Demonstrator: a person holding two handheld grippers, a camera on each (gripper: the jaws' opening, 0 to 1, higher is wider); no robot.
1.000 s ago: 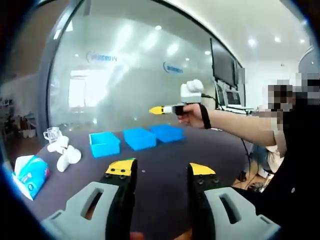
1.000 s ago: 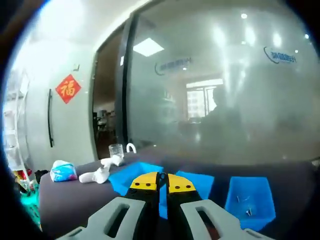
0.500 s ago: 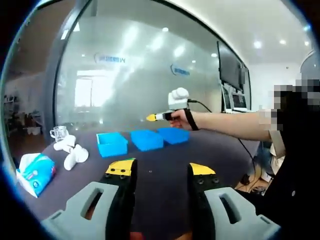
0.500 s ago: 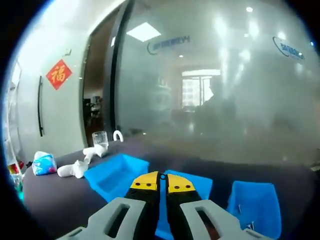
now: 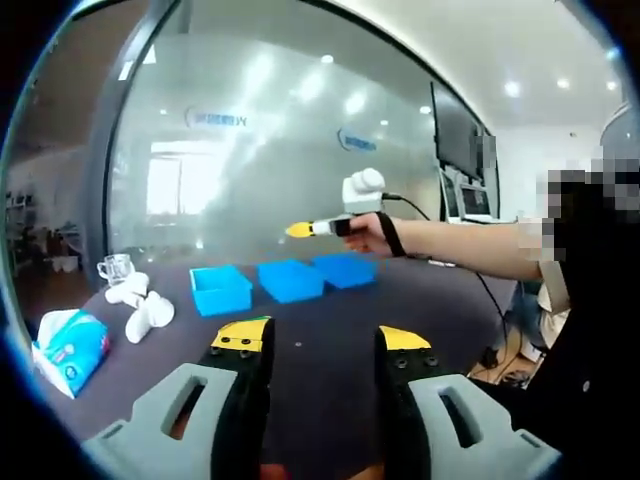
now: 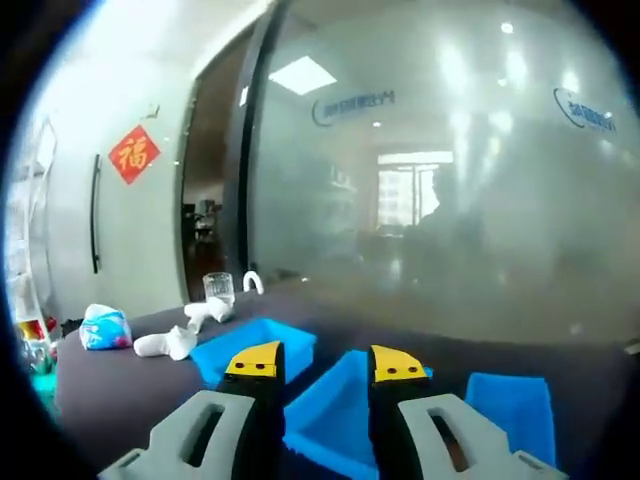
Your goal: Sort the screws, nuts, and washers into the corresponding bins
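Left gripper view: left gripper (image 5: 320, 345) rises from the bottom centre, yellow-tipped jaws apart, nothing between them. Beyond the jaws, a dark tabletop (image 5: 330, 300). Three blue bins (image 5: 288, 279) sit in a row at mid-frame, close together, running from left of centre toward the right. No screws, nuts or washers can be made out in them from here; a tiny pale speck lies on the tabletop just above the jaw gap, too small to identify. At lower left, a blue-and-white tissue pack (image 5: 68, 345); near it, white crumpled items (image 5: 145, 310) and a clear glass (image 5: 112, 268).

The right gripper (image 5: 300, 229) enters this view from the right, held in a hand (image 5: 368, 232) at the end of an outstretched arm, above the bins and apart from them. Its yellow tip is small here; jaw spacing unreadable in this view.

Right gripper view: right gripper (image 6: 322, 362) has its jaws apart, empty, over the bins (image 6: 345, 405). Bin contents are blurred. Far left shows a red paper square (image 6: 133, 153) on the wall, with the tissue pack (image 6: 105, 326) and glass (image 6: 217, 287) below it.

Open room: bare tabletop between the left gripper and the bins. A frosted glass wall (image 5: 270, 150) stands behind the far edge of the tabletop.
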